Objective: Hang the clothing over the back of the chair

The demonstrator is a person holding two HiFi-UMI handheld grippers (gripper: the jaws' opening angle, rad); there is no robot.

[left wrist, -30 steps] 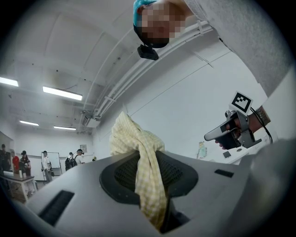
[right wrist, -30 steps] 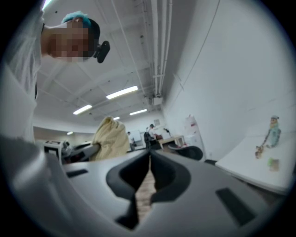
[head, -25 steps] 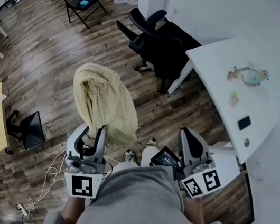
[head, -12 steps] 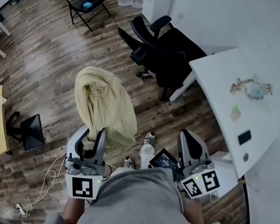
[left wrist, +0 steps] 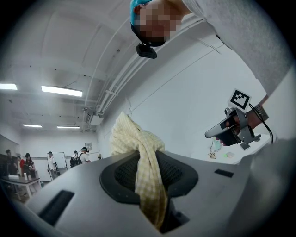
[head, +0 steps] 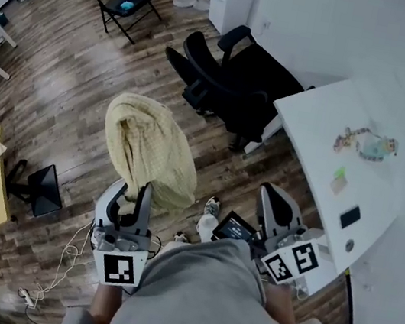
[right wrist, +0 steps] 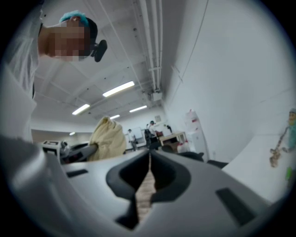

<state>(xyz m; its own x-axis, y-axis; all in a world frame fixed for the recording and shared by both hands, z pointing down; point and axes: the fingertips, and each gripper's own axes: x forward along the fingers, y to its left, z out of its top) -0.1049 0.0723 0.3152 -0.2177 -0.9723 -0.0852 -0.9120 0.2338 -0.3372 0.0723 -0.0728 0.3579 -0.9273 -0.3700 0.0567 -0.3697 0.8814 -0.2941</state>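
Looks like the carrying step: yellow cloth [head: 147, 144] pinched in the left tongs [head: 133, 192], middle left of frame. Nothing in the closed right tongs [head: 277, 201]. Next, needs draping over the back of the black chair [head: 237, 78], upper middle.

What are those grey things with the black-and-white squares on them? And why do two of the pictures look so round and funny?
A person holds two hand tools called grippers, each with two jaws, like tongs. The squares are markers on them. One picture comes from a camera on the person's head, looking down. The two round ones come from cameras riding on each gripper. The left gripper is pinching a yellow checked garment. The right gripper is shut and holds nothing. Ahead, a black office chair stands on the wooden floor, next to a white table with a few small things on it.
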